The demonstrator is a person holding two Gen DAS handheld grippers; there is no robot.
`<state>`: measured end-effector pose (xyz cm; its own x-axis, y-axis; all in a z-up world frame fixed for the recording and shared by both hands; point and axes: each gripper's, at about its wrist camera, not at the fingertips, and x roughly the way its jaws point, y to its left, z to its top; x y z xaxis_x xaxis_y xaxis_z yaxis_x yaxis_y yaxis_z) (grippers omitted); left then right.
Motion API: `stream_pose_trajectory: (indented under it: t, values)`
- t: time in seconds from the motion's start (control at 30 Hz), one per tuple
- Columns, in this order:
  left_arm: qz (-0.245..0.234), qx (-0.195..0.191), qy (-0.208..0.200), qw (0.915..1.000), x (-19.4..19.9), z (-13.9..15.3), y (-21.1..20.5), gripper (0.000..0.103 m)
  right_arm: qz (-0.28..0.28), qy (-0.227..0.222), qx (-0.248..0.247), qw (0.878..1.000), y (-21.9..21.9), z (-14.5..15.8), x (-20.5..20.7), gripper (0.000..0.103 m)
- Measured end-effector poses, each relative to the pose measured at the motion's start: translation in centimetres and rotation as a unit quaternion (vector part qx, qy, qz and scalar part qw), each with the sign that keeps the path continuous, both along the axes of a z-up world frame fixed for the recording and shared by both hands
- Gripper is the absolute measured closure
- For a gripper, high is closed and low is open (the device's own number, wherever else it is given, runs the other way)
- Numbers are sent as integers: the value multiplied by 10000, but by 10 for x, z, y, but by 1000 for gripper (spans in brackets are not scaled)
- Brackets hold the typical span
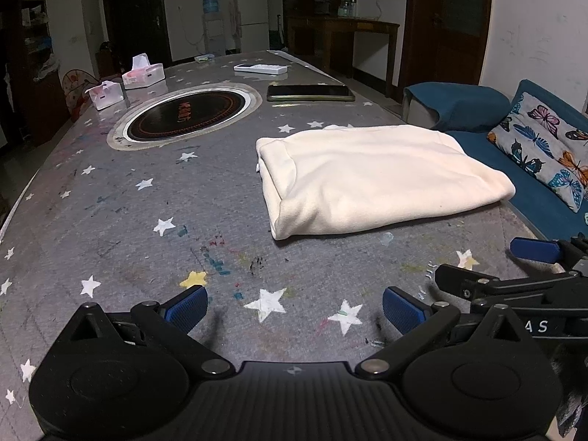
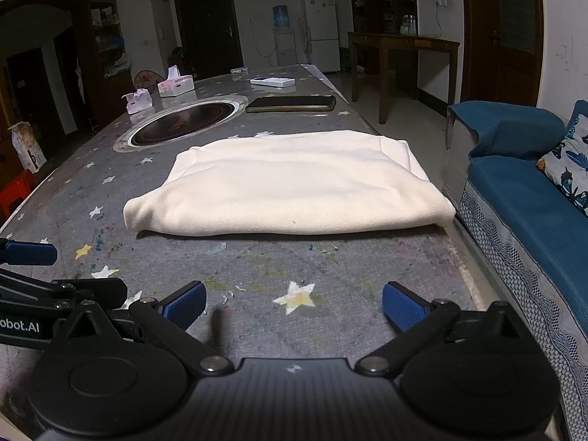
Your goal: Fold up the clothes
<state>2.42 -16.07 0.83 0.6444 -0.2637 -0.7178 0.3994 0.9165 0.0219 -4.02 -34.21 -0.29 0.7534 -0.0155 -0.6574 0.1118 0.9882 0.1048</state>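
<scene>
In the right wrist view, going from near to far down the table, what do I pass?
Right hand-held gripper → folded cream garment → dark phone → white remote, near the table's far end.

Two low wrist views side by side over the table (image 1: 110, 220), both facing the folded cloth (image 2: 286, 183).

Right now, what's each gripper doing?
Left gripper: open, empty, short of the folded cloth.
Right gripper: open, empty.
</scene>
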Motion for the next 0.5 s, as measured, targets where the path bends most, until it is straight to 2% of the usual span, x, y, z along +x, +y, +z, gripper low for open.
stream_pose_trajectory:
  t: [0.5]
  values:
    - [-15,-8,86,10000,16,-3,-4,0,7,92,-72,9999,-2,-4,10,0]
